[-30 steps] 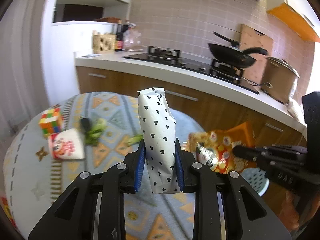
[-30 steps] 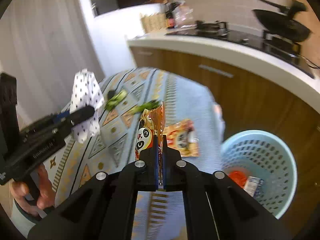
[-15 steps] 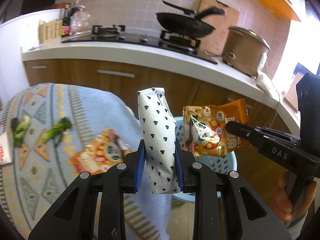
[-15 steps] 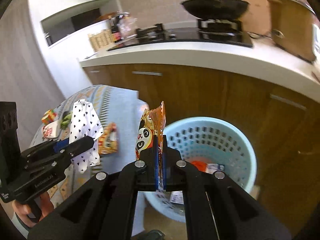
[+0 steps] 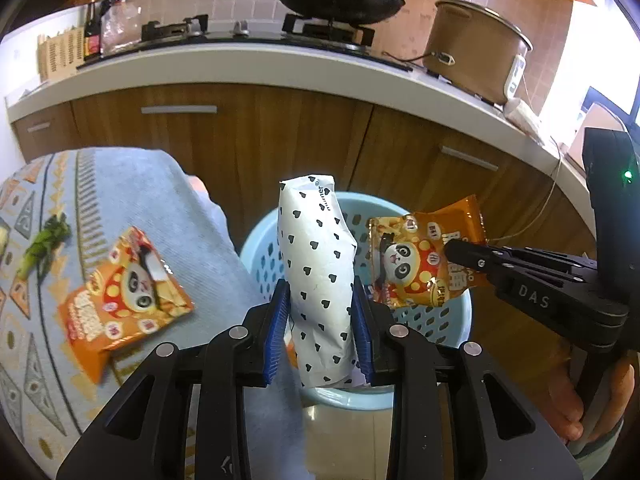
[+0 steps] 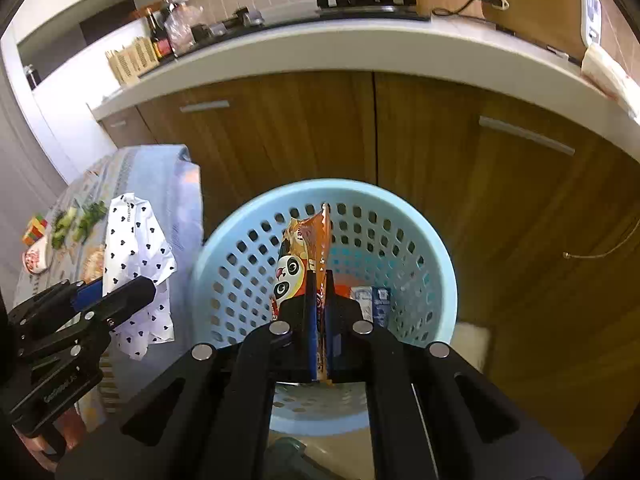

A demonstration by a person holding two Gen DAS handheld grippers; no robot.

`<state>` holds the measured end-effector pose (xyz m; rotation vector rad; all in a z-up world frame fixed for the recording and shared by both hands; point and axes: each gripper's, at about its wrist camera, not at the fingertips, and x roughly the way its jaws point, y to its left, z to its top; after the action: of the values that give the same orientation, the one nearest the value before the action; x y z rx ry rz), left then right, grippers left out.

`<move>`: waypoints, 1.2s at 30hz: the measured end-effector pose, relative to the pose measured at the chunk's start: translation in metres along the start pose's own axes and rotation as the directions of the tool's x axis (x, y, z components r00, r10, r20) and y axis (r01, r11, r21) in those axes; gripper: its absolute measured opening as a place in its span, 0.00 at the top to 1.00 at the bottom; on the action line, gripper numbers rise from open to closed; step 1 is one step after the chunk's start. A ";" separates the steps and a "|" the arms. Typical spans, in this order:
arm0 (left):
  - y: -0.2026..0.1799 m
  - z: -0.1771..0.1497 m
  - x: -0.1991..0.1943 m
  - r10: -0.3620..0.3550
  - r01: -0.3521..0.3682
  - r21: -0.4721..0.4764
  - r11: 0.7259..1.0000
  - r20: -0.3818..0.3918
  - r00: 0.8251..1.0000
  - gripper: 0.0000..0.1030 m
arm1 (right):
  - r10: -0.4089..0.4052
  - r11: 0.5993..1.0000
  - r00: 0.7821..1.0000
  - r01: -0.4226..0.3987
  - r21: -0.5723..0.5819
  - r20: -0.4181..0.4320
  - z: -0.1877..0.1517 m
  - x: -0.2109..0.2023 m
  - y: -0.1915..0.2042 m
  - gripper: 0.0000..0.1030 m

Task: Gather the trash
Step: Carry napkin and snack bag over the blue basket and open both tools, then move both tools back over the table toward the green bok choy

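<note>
now the left gripper point(image 5: 320, 328) has its blue-padded fingers point(image 5: 276, 332) pressed against both sides of a white paper packet printed with small black hearts point(image 5: 320, 272), which stands upright between them. seen from the left wrist, the packet sits in front of the near rim of a round pale blue perforated plastic basket point(image 5: 260, 256) on the floor. the right gripper point(image 6: 318, 320) is clamped narrow on the lower part of an orange panda-print snack bag point(image 6: 306, 248), held edge-on right over the basket's opening point(image 6: 404, 216); in the left view the same bag point(image 5: 416, 264) hangs flat-faced above the basket's right side. at the bottom of the basket lie a red scrap and a small blue-and-white carton point(image 6: 374, 300). left of the basket, a table under a blue patterned cloth point(image 5: 160, 216) carries a second orange panda snack bag point(image 5: 124, 296) near its edge, some green vegetable scraps point(image 5: 42, 248) farther back, and, in the right view, a colourful puzzle cube point(image 6: 34, 230) beside a small white printed cup point(image 6: 36, 258). behind stand wooden cabinets point(image 6: 304, 128) beneath a white countertop point(image 6: 360, 50).
</note>
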<state>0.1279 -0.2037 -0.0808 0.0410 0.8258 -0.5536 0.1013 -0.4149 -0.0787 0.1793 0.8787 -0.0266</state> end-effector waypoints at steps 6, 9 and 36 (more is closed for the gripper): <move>0.000 -0.004 0.007 -0.010 0.010 -0.014 1.000 -0.016 1.000 0.51 | -0.033 0.999 0.999 0.033 -0.002 -0.028 -0.002 0.010 -0.002 0.97; 0.004 -0.005 0.005 -0.010 0.010 -0.024 1.000 -0.018 1.000 0.50 | -0.031 1.000 0.999 0.032 0.002 -0.035 -0.002 0.012 -0.005 0.87; 0.096 -0.013 -0.075 0.133 -0.108 -0.191 0.976 0.122 0.984 0.40 | 0.049 0.990 0.999 -0.049 -0.132 -0.004 0.006 0.005 0.068 0.52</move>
<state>0.1246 -0.0848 -0.0537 -0.1139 0.7345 -0.3592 0.1160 -0.3488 -0.0685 0.0772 0.8730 0.0769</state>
